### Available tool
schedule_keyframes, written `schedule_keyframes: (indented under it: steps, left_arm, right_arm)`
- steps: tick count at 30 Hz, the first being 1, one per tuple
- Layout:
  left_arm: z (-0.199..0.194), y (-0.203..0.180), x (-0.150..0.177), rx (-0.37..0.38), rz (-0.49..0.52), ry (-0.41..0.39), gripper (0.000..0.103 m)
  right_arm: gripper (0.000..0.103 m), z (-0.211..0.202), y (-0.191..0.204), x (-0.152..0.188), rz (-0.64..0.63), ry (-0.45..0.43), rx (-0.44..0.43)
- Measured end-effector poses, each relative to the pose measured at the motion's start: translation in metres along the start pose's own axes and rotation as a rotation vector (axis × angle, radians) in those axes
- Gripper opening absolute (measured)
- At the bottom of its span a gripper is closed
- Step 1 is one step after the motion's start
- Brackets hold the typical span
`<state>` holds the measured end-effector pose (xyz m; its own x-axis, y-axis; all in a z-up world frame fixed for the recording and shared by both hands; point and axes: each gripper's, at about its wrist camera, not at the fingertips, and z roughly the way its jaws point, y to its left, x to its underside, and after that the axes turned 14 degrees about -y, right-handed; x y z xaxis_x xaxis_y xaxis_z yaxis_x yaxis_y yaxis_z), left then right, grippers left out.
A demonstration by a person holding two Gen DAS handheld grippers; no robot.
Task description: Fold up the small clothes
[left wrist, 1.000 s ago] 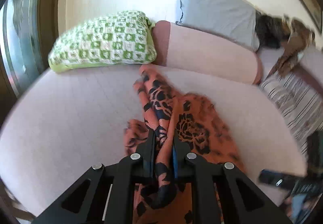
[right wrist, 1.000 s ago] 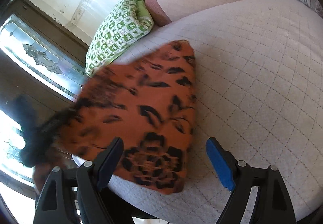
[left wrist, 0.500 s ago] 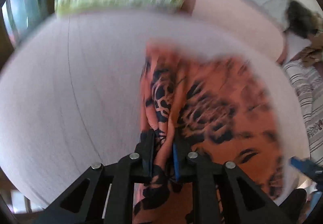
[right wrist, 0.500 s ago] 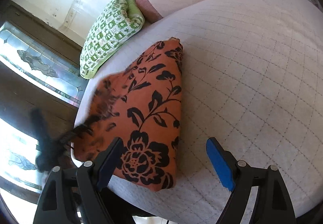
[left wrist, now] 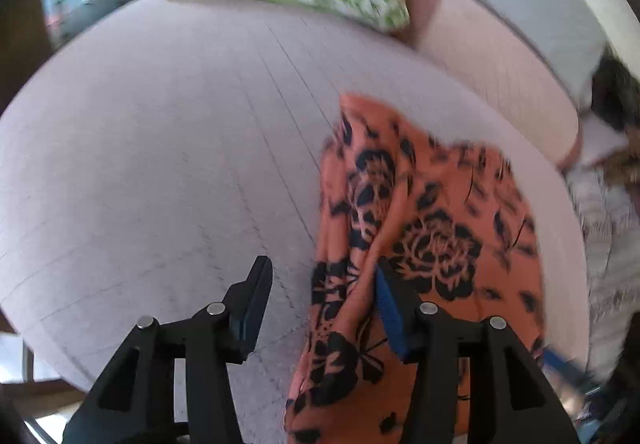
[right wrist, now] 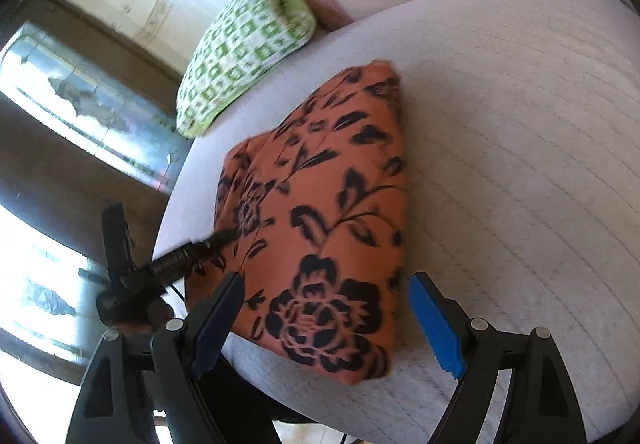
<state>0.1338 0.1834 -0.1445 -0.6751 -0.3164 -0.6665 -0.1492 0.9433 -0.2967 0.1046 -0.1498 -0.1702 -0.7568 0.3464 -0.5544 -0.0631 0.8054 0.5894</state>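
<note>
Orange cloth with black floral print (right wrist: 320, 228) is laid folded on the pale quilted mattress (right wrist: 520, 124), near its edge. Left gripper (left wrist: 320, 304): jaws opening, a fold draped against one pad, unpinched. Right gripper (right wrist: 328, 320): spread wide, nothing held. Fabric judged light, limp, drapey; best pinched at corners or the hem.
</note>
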Motion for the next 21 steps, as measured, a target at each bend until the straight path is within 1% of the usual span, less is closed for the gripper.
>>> schedule_keyframes:
  steps: [2,3,4,5,6,7,8,9,10,11,12,13,15,16,18,19,20,21]
  left_arm:
    - [-0.024,-0.003,-0.004,0.003,0.017,-0.063,0.052]
    - [-0.036,-0.009,-0.003,0.026,0.045,-0.088,0.052]
    - [-0.044,-0.016,0.002,0.064,0.086,-0.095,0.052]
    - [-0.044,-0.025,0.008,0.085,0.120,-0.096,0.052]
    - [-0.046,-0.033,0.017,0.095,0.190,-0.101,0.052]
    - [-0.040,-0.038,0.027,0.059,0.259,-0.094,0.052]
    - [-0.027,-0.039,0.035,0.006,0.280,-0.060,0.051]
    - [-0.017,-0.030,0.038,-0.023,0.248,-0.015,0.049]
    - [-0.006,-0.013,0.039,-0.005,0.142,0.037,0.049]
    - [-0.004,-0.003,0.038,0.018,0.054,0.051,0.049]
    - [-0.006,0.000,0.035,0.019,0.029,0.048,0.049]
    - [-0.010,-0.004,0.032,0.010,0.043,0.030,0.049]
    - [-0.033,-0.017,0.022,-0.002,0.096,-0.061,0.049]
    - [-0.044,-0.022,0.017,0.015,0.098,-0.101,0.049]
    - [-0.063,-0.031,0.008,0.072,0.104,-0.176,0.049]
    - [-0.064,-0.036,0.007,0.086,0.120,-0.193,0.049]
    - [-0.059,-0.041,0.005,0.090,0.145,-0.193,0.049]
    - [-0.050,-0.043,0.008,0.063,0.178,-0.165,0.049]
  right_arm:
    - [0.086,0.016,0.000,0.006,-0.007,0.062,0.014]
    - [0.086,0.022,-0.002,0.010,-0.001,0.083,0.025]
    - [0.086,0.028,-0.005,0.013,0.005,0.101,0.033]
    - [0.086,0.032,-0.007,0.017,0.014,0.112,0.038]
    - [0.086,0.035,-0.010,0.020,0.025,0.120,0.043]
    - [0.086,0.037,-0.013,0.023,0.038,0.124,0.043]
    - [0.086,0.038,-0.014,0.024,0.046,0.124,0.042]
    - [0.086,0.038,-0.014,0.025,0.050,0.119,0.039]
    - [0.086,0.037,-0.014,0.026,0.047,0.117,0.039]
    - [0.086,0.036,-0.014,0.026,0.042,0.119,0.038]
    - [0.086,0.031,-0.013,0.026,0.030,0.116,0.032]
    - [0.086,0.027,-0.014,0.026,0.016,0.110,0.033]
    - [0.086,0.017,-0.019,0.027,-0.002,0.094,0.043]
    - [0.087,0.012,-0.026,0.029,0.009,0.090,0.050]
    - [0.088,0.009,-0.040,0.032,0.060,0.086,0.060]
    - [0.088,0.008,-0.044,0.033,0.077,0.079,0.053]
    - [0.088,0.005,-0.048,0.034,0.094,0.062,0.039]
    - [0.088,0.005,-0.048,0.035,0.094,0.057,0.039]
